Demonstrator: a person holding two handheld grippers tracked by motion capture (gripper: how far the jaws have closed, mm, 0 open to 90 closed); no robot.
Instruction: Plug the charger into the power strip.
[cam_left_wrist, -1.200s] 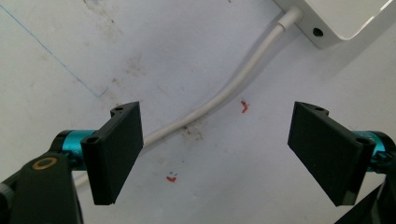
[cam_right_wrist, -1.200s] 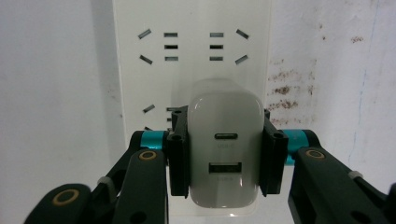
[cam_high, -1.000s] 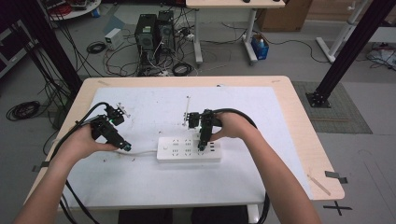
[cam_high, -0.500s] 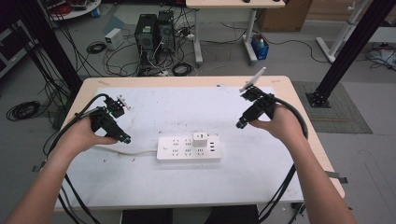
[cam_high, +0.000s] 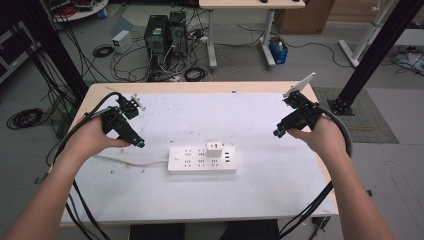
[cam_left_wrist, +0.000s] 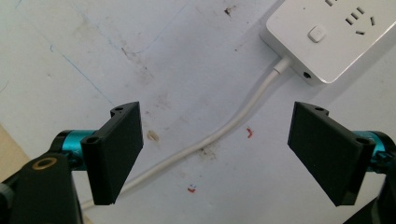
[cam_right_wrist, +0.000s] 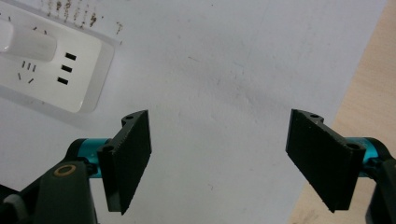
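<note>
A white power strip (cam_high: 201, 159) lies at the middle of the white-topped table (cam_high: 280, 195), with a white plug adapter (cam_high: 215, 149) seated in it. Its white cord (cam_high: 131, 162) runs off to the left. My left gripper (cam_high: 138, 143) hovers just left of the strip, open and empty; its own view shows the strip's end with its switch (cam_left_wrist: 316, 33) and the cord (cam_left_wrist: 219, 133) passing under the gap (cam_left_wrist: 215, 154). My right gripper (cam_high: 278, 133) is open and empty out at the right, over bare table (cam_right_wrist: 219, 158). The strip (cam_right_wrist: 70, 74) and adapter (cam_right_wrist: 25, 43) sit at that view's upper left.
The table's tan wooden edge (cam_right_wrist: 369, 93) lies close to the right gripper. Black cables (cam_high: 90, 117) trail from both grippers off the table's sides. Computer towers (cam_high: 162, 35) and tangled cables stand on the floor beyond the far edge.
My right gripper left the adapter plugged into the strip and swung out to the right side, open. The left gripper drifted slightly outward and stayed open.
</note>
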